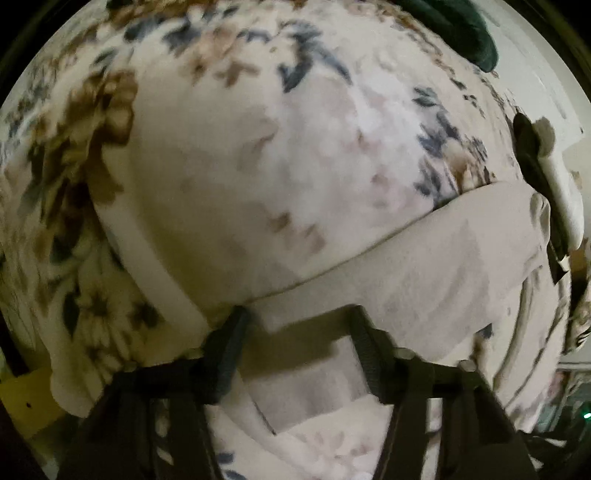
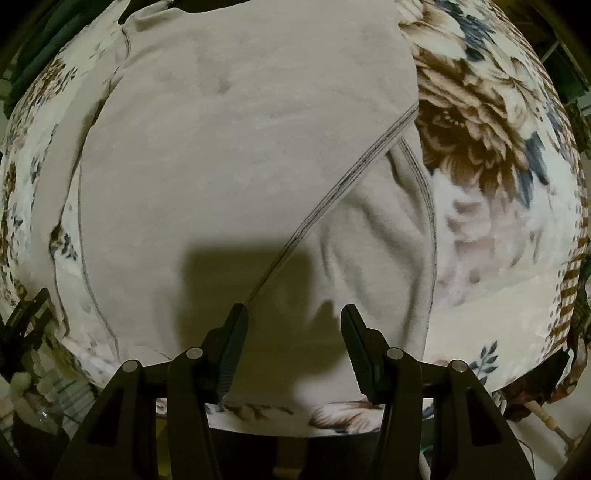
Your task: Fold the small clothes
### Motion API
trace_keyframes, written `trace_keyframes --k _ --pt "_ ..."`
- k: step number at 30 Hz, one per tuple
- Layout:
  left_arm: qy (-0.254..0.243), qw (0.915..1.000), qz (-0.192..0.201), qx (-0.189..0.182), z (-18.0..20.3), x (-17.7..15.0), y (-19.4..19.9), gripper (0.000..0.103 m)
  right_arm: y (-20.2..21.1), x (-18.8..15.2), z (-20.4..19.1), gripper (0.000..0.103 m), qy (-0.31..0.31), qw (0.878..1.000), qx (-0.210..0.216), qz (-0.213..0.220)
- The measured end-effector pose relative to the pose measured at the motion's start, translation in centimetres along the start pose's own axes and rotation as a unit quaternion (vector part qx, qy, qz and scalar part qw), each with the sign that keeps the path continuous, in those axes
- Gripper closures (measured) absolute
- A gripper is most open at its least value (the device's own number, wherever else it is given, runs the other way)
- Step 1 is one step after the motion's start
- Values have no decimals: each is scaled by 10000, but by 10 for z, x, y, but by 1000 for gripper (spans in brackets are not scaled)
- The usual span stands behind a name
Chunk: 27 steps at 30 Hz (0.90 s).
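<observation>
A small pale beige garment (image 2: 236, 147) lies spread on a floral blanket (image 2: 480, 147). One flap with a dark stitched hem (image 2: 354, 170) is folded diagonally across it. My right gripper (image 2: 293, 314) is open just above the garment's near edge, holding nothing. In the left wrist view the same garment (image 1: 461, 258) shows as a folded strip at the right. My left gripper (image 1: 299, 314) is open, its fingers low over the near part of the cloth. My right gripper (image 1: 550, 206) shows at the strip's far end in that view.
The floral blanket (image 1: 221, 166) covers the whole work surface, with brown and blue flowers. A dark green cloth (image 1: 454, 26) lies at the far edge. The blanket's front edge (image 2: 295, 421) drops off just below my right gripper. A yellow object (image 1: 26, 402) sits low left.
</observation>
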<state>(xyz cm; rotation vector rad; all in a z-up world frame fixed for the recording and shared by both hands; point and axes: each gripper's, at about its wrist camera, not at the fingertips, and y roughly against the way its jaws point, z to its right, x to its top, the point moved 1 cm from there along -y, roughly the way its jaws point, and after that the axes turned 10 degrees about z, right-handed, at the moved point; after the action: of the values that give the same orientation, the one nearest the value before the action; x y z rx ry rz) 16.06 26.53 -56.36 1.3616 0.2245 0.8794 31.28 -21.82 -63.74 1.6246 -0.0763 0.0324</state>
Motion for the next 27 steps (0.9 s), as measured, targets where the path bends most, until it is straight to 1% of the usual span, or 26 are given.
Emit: trace_keyframes --k 1,3,6,9,11,12,14,15,16,18,19,21,22,24,25,26,27 --pt "-101 9999 41 121 5 0 1 100 1 2 2 49 4 10000 -7 -4" --pt "-201 9991 213 300 12 -1 11 100 1 3 5 49 7 10000 -6 -20" --pt "-266 9978 454 401 23 -1 32 100 -1 2 4 49 7 10000 41 -65" --pt "-367 9963 654 426 36 -3 57 100 2 1 7 49 59 9999 101 -58" --pt "-557 9944 811 378 51 -3 82 100 4 1 10 49 82 9999 140 -57" --pt "-682 9932 872 353 61 -4 92 100 4 0 11 49 84 9998 154 -57" --pt "-1123 9888 972 133 96 -7 113 100 7 1 18 49 75 9998 184 -60" --pt "-1441 9842 1026 -73 122 -14 129 100 8 0 23 49 58 9998 196 -59" --pt "-1606 9818 1002 -183 138 -16 131 100 11 0 31 49 25 9998 211 -56" --pt "-2113 9714 838 -683 189 -35 142 100 14 0 38 49 -52 9998 199 -55" --pt "-2241 9679 775 -832 204 -42 143 100 13 -2 43 50 -110 9998 186 -55" --pt "-2712 9522 539 -1296 250 -75 144 100 16 -4 62 50 -235 9996 128 -63" --pt "-2875 9456 434 -1460 267 -91 142 100 18 -5 74 50 -303 9995 96 -65" --pt "-3152 9334 188 -1702 298 -122 133 100 23 -8 101 51 -472 9989 17 -76" --pt "-3248 9289 59 -1780 309 -137 127 100 25 -9 112 51 -534 9985 -15 -77" --pt "-3299 9262 -27 -1824 316 -147 123 100 28 -11 127 51 -614 9981 -73 -75" --pt "-3425 9210 -191 -1844 326 -166 112 100 30 -12 137 51 -658 9978 -107 -70"
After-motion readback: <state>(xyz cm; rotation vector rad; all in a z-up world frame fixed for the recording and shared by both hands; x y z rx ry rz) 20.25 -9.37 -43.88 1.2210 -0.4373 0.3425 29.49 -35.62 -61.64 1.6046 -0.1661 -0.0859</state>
